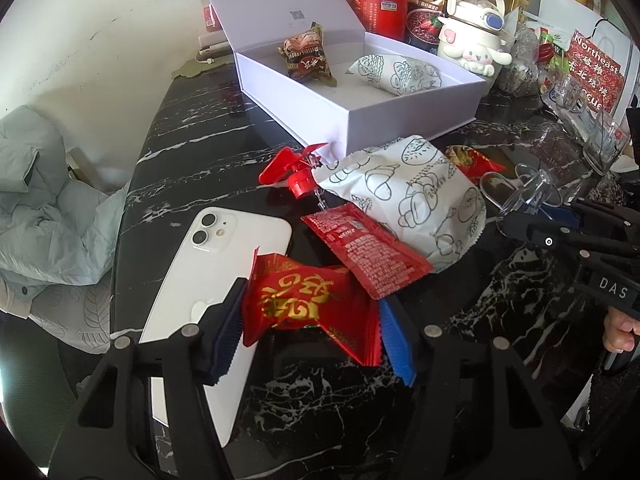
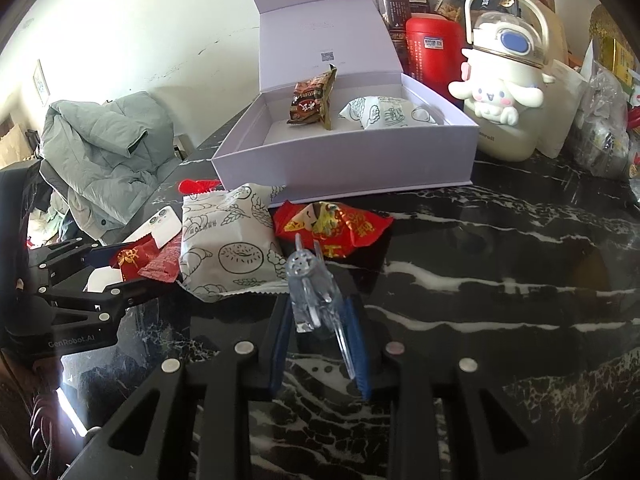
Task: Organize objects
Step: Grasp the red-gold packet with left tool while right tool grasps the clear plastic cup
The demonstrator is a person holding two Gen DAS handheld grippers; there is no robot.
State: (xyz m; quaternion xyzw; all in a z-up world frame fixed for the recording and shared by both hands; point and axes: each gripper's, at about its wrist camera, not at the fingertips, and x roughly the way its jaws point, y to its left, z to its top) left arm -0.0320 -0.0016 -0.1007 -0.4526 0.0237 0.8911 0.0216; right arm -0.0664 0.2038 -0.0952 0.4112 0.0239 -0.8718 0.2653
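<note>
My left gripper (image 1: 312, 312) is shut on a red snack packet (image 1: 296, 296) with gold characters, low over the black marble table (image 2: 500, 260) and beside a white phone (image 1: 216, 264). My right gripper (image 2: 318, 308) is shut on a clear plastic hair clip (image 2: 308, 280), which sticks up between the pads. Ahead stands an open white box (image 2: 344, 164) holding a brown snack packet (image 2: 314, 98) and a white doodle-printed bread packet (image 2: 384, 114). In front of it lie a bigger doodle-printed packet (image 1: 412, 200), a flat red sachet (image 1: 364, 252), a red toy fan (image 1: 296, 168) and another red packet (image 2: 332, 224).
A white cartoon-dog bottle (image 2: 500, 92), a red canister (image 2: 432, 48), jars and bags crowd the back right. Glass cups (image 1: 600, 140) stand at the right. A grey jacket (image 1: 48, 200) lies over a chair past the table's left edge. Bare marble stretches right of my right gripper.
</note>
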